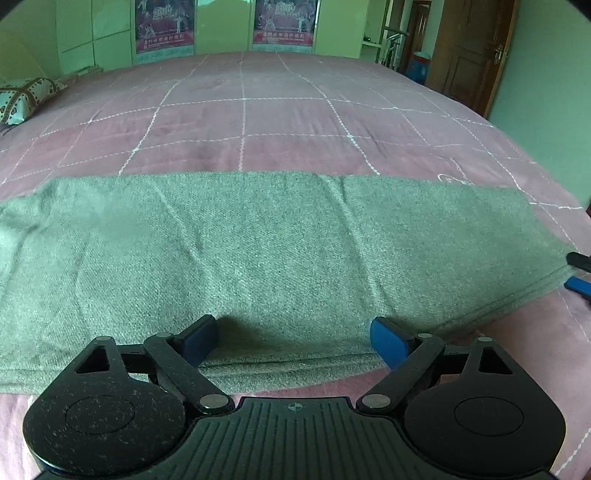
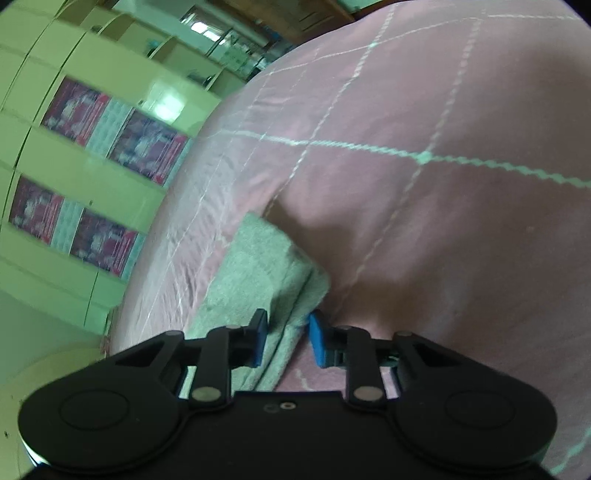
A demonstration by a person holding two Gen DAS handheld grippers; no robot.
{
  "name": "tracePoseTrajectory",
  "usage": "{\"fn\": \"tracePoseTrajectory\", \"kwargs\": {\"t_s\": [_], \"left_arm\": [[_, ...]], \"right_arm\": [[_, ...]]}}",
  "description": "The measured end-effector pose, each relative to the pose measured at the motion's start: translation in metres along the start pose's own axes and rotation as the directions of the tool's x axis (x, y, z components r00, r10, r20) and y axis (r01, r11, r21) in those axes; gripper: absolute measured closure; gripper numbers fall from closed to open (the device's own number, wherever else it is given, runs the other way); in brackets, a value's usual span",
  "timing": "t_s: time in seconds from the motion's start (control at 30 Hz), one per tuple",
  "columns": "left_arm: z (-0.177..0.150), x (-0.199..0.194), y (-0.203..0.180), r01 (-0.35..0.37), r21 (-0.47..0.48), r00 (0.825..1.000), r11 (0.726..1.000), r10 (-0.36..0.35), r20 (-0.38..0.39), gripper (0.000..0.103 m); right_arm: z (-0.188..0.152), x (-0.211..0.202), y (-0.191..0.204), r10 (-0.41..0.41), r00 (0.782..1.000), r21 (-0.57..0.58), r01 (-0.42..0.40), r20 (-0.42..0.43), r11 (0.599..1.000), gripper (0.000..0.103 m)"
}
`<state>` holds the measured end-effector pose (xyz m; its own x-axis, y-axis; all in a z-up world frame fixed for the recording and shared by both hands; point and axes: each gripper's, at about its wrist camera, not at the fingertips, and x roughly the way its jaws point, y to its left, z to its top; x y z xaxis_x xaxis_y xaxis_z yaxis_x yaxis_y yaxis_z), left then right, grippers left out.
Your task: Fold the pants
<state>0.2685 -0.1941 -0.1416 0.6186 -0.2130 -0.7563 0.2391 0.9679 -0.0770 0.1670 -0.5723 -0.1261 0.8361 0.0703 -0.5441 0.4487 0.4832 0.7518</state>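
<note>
- Pants (image 1: 280,251) lie flat on the bedspread (image 1: 295,122); left gripper (image 1: 293,341) spread wide over the near edge.
- Right gripper (image 2: 286,338) straddles the hem, jaws narrowed — pinched or not, I cannot tell; next: both clamp, then lift together.

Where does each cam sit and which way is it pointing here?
Left wrist: sits behind the left tongs, level, looking across the green pants and pink quilt toward the wardrobe posters; its blue fingers are spread.
Right wrist: behind the right tongs, rolled sideways, at the pants' end, fingers straddling the fabric edge.
Shared: pants, quilt, posters; the right tongs' tips show in the left view.
</note>
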Motion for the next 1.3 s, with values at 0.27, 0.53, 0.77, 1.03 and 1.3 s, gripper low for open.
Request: {"fn": "tracePoseTrajectory", "kwargs": {"t_s": [0.27,0.53,0.77,1.03,1.3], "left_arm": [[0.002,0.003,0.003,0.013,0.000,1.000,1.000,-0.013,-0.001,0.014],[0.004,0.002,0.006,0.030,-0.006,1.000,1.000,-0.030,-0.008,0.014],[0.005,0.002,0.007,0.036,-0.005,0.999,0.999,-0.036,-0.007,0.014],[0.012,-0.027,0.066,-0.045,-0.076,0.996,0.996,0.050,0.068,0.014],[0.001,-0.054,0.193,-0.190,-0.288,0.977,0.939,0.210,0.039,0.014]], "right_arm": [[-0.007,-0.018,-0.006,0.072,0.996,0.044,-0.074,0.051,0.996,0.086],[-0.005,0.011,0.003,0.028,0.999,0.006,-0.028,-0.019,1.000,0.103],[-0.012,0.002,-0.004,-0.001,1.000,-0.012,0.001,-0.006,1.000,0.103],[-0.028,-0.014,0.022,0.025,1.000,-0.079,-0.025,-0.003,0.997,0.091],[-0.126,0.029,0.090,0.163,0.925,-0.133,-0.220,-0.344,0.966,0.091]]}}
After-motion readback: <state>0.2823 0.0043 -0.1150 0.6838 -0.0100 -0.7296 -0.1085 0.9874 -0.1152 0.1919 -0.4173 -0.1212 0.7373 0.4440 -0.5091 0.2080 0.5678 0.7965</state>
